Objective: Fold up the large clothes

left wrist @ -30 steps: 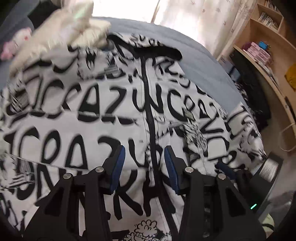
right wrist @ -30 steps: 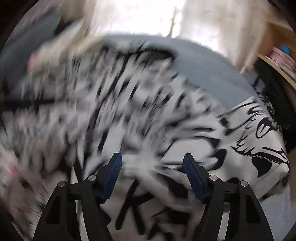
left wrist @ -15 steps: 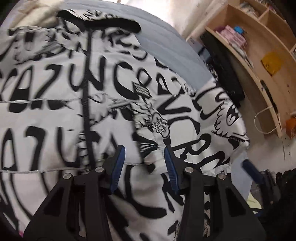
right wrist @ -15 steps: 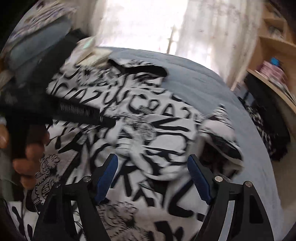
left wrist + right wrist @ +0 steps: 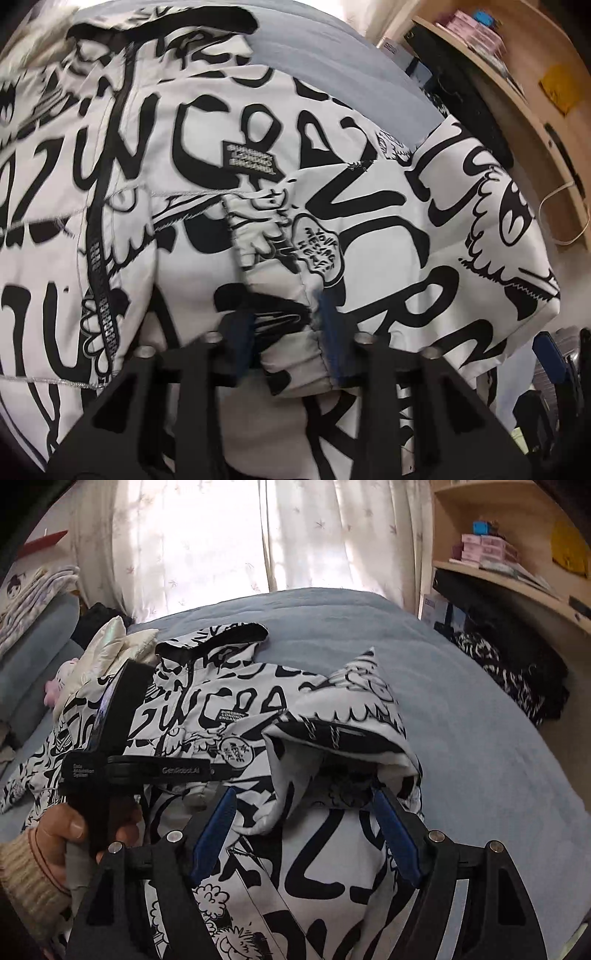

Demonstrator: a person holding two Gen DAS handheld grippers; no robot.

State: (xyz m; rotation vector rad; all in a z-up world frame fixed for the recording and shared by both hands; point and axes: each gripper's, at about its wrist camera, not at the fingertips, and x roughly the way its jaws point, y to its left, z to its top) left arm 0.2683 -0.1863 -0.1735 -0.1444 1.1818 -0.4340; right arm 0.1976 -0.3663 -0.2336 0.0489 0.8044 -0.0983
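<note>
A white jacket (image 5: pixel 184 147) covered in black graffiti lettering lies spread on the bed, zip side up. My left gripper (image 5: pixel 286 332) is low on it; its jaws are closing and a bunched fold of the jacket's sleeve edge sits pinched between the blue pads (image 5: pixel 332 332). In the right wrist view the jacket (image 5: pixel 221 701) has one sleeve (image 5: pixel 351 709) humped up and folded over just ahead of my right gripper (image 5: pixel 306 834). That gripper hovers open with nothing pressed between its pads. A hand (image 5: pixel 55 830) holds the left gripper's black body (image 5: pixel 122 738).
The blue-grey bed cover (image 5: pixel 406 635) stretches to the far and right sides. A cream puffy garment (image 5: pixel 110 646) lies at the jacket's collar end. Black and patterned clothes (image 5: pixel 517 672) pile up by the wooden shelves (image 5: pixel 498 568) on the right. Curtains (image 5: pixel 221 535) hang behind.
My left gripper travelled right across the jacket front and sank onto the sleeve fold, its jaws narrowing on the fabric. The right gripper swung back, rolled and opened a little wider.
</note>
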